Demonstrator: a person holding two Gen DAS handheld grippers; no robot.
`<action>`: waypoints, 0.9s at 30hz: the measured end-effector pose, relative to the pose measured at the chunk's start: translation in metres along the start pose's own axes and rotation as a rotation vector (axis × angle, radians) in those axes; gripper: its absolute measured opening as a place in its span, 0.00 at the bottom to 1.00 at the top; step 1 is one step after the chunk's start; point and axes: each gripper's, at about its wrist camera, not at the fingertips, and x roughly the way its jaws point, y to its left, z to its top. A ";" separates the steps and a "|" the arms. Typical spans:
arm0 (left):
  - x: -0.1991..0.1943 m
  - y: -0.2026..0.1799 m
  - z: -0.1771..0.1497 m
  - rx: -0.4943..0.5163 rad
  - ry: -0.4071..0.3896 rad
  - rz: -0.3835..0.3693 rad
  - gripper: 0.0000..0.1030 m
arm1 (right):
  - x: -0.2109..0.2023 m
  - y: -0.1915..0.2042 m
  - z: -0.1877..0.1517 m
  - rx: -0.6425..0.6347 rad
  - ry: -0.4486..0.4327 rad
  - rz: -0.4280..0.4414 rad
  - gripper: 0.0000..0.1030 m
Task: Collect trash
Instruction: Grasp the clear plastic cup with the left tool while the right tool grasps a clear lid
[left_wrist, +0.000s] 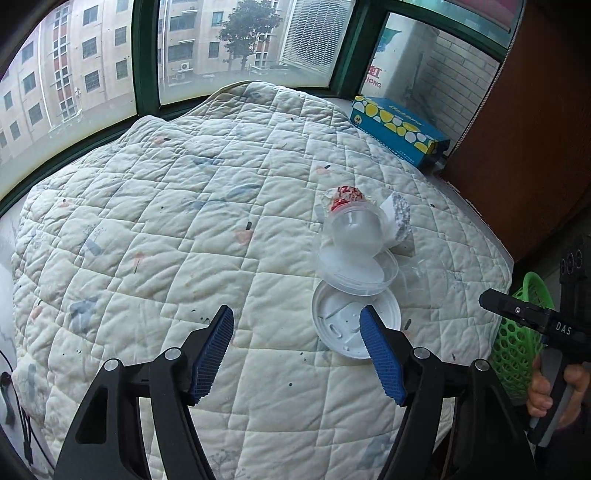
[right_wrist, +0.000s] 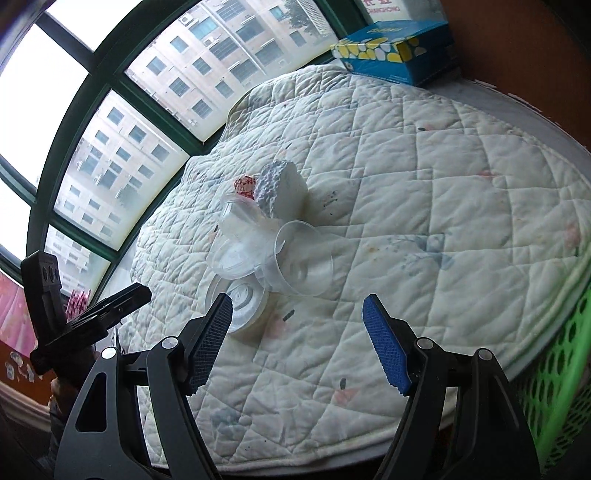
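Observation:
A heap of trash lies on a white quilted mat (left_wrist: 184, 206): a white round lid (left_wrist: 343, 325), a shallow clear tub (left_wrist: 356, 269), a clear cup (right_wrist: 303, 258), a cup with a torn red-printed seal (left_wrist: 345, 199) and a white foam chunk (right_wrist: 280, 192). My left gripper (left_wrist: 297, 350) is open and empty, hovering just short of the lid. My right gripper (right_wrist: 297, 347) is open and empty, above the mat in front of the heap. A green mesh basket (right_wrist: 557, 373) stands off the mat's right edge.
A blue tissue box with yellow dots (left_wrist: 399, 129) sits at the far right corner. A brown cabinet wall (left_wrist: 524, 122) borders the right side. Green-framed windows (left_wrist: 144, 55) run behind the mat. The basket also shows in the left wrist view (left_wrist: 517, 354).

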 end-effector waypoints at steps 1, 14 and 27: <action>0.001 0.004 0.000 -0.007 0.002 0.002 0.66 | 0.000 0.000 0.000 0.000 0.000 0.000 0.71; 0.011 0.032 0.001 -0.042 0.016 0.011 0.66 | 0.067 0.002 0.029 -0.054 0.077 0.010 0.71; 0.023 0.039 0.001 -0.057 0.034 0.008 0.66 | 0.088 -0.005 0.038 -0.082 0.091 0.075 0.72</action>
